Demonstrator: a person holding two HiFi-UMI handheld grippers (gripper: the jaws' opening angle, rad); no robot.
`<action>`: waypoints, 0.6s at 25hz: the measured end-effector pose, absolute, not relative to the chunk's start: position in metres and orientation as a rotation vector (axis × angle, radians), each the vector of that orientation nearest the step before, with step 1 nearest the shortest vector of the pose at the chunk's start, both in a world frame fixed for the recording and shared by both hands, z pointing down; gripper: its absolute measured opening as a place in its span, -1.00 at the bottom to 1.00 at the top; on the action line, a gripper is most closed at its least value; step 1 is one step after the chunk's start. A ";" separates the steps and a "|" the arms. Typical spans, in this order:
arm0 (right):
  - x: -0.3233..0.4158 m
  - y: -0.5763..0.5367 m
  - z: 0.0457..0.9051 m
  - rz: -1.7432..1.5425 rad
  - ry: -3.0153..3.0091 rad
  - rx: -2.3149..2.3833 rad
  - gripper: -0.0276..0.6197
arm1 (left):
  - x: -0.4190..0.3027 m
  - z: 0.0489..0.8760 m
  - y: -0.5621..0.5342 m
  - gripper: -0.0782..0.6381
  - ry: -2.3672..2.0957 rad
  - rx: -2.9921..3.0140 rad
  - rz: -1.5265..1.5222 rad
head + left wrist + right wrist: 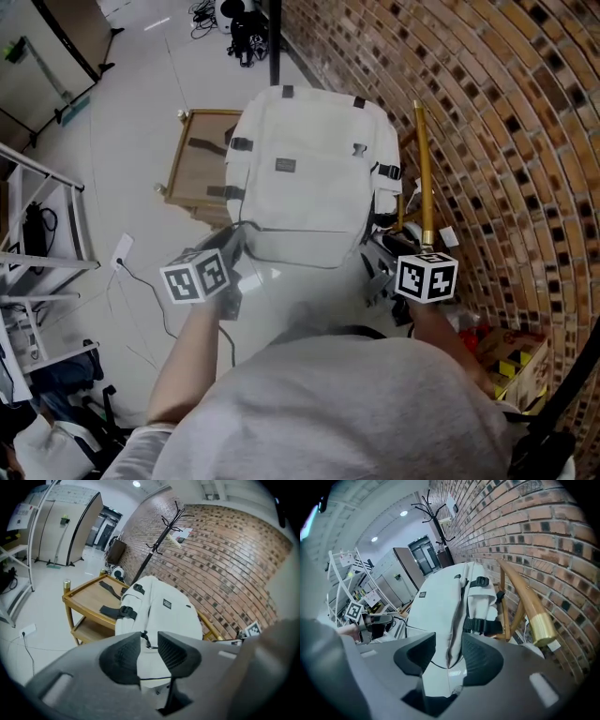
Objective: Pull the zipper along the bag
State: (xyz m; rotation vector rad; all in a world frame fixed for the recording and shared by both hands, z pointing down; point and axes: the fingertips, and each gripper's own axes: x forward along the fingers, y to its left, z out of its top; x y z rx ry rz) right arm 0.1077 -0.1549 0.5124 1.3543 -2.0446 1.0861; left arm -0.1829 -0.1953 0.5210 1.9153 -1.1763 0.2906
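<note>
Rack: metal shelving (37,253) at far-left edge, on pale floor (141,103).
L gripper (234,246): left of centre, marker cube (197,277) on top, tips at near-left corner of bag (309,178). Fingers (122,656) apart, pads pressing nothing. In its own view the gap shows white fabric + small black zip pull (146,640) just off left pad's tip; can't tell if pull touches the pad.
Cart: wooden two-shelf cart (192,169), left of centre, far side from the person. Black straps (110,589) lie on its top.
Bag: white backpack, centre, lying over cart's right part, front face up w/ small dark label (285,165), black buckles (241,143) on the sides. Near end sits between both grippers.
R gripper (373,267): right of centre, cube on top, tips at bag's near-right side. Fingers (480,660) wide apart, nothing clamped. Bag's side seam runs through the gap in its own view.
Pole: tilted wooden pole (421,159) w/ gold-coloured band at near end, just right of bag.
Wall: brick wall (506,122) along right side, near the pole.
</note>
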 end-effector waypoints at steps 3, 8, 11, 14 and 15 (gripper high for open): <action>0.111 -0.134 0.508 1.159 -2.092 1.333 -0.47 | -0.150 0.512 -0.170 -0.47 -1.050 1.974 0.289; 0.106 -0.076 0.504 1.246 -2.190 1.209 -0.91 | -0.099 0.503 -0.110 -0.73 -0.924 2.063 0.304; 0.104 -0.016 0.502 1.272 -2.242 1.128 -0.91 | -0.069 0.499 -0.059 -0.78 -0.874 2.101 0.329; 0.114 0.060 0.498 1.245 -2.277 1.090 -0.91 | -0.039 0.494 0.009 -0.78 -0.851 2.122 0.344; 0.119 0.084 0.496 1.238 -2.291 1.091 -0.91 | -0.032 0.490 0.032 -0.78 -0.854 2.127 0.343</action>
